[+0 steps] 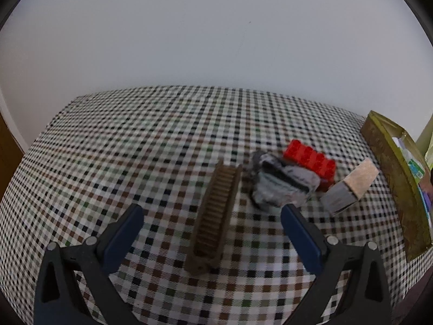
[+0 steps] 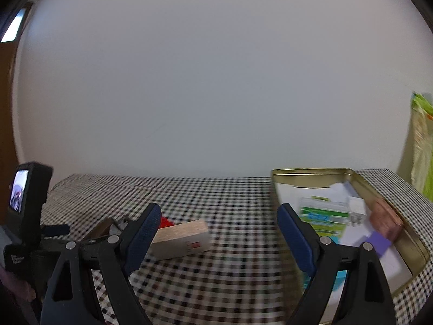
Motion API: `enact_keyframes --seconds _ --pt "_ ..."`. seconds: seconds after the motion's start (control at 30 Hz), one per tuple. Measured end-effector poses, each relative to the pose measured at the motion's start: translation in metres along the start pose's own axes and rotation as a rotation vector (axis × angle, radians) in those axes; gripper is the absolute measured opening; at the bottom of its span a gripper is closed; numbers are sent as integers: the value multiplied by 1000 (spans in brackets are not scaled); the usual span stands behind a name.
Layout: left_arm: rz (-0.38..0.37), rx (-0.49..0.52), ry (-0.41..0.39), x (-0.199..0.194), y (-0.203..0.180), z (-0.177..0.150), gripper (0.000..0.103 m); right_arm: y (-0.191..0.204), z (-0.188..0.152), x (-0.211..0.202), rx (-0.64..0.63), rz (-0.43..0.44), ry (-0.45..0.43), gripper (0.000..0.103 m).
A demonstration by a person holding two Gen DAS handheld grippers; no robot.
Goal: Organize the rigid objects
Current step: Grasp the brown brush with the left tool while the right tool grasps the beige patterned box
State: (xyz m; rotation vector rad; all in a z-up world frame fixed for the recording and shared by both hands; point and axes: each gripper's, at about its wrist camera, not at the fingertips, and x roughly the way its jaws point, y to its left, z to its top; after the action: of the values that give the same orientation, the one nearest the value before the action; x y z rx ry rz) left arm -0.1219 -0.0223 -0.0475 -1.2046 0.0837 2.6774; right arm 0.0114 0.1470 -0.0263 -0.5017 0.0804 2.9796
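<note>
A brown comb (image 1: 213,216) lies lengthwise on the checked tablecloth between the spread fingers of my left gripper (image 1: 212,210), which is open and does not touch it. Beyond it sit a crumpled grey cloth (image 1: 281,187), a red toy brick (image 1: 311,158) and a small carton (image 1: 349,189). In the right wrist view my right gripper (image 2: 217,211) is open and empty, with the small carton (image 2: 181,239) lying beside its left finger and a gold tin (image 2: 349,174) at the right. The tin holds several boxes and papers.
The gold tin (image 1: 389,184) stands at the table's right edge. A plain wall backs the table. The left gripper's camera unit (image 2: 24,197) shows at the far left of the right wrist view. A green packet (image 2: 422,140) hangs at far right.
</note>
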Motion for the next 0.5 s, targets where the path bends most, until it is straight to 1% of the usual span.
enact_keyframes --seconds 0.1,0.2,0.3,0.37,0.4,0.47,0.5 --pt "15 -4 31 5 4 -1 102 7 2 10 -18 19 37 89" --pt "23 -21 55 9 8 -2 102 10 2 18 -4 33 88 89" --pt "27 -46 97 17 16 -2 101 13 0 35 3 37 158 89" --pt "37 -47 94 17 16 -2 99 15 -2 45 15 41 205 89" --pt "41 -47 93 18 16 -1 97 16 -2 50 32 45 226 89" --pt "48 -48 82 16 17 -1 89 16 -3 59 72 32 259 89" --pt "47 -45 74 15 17 -1 78 15 -4 64 95 25 268 89"
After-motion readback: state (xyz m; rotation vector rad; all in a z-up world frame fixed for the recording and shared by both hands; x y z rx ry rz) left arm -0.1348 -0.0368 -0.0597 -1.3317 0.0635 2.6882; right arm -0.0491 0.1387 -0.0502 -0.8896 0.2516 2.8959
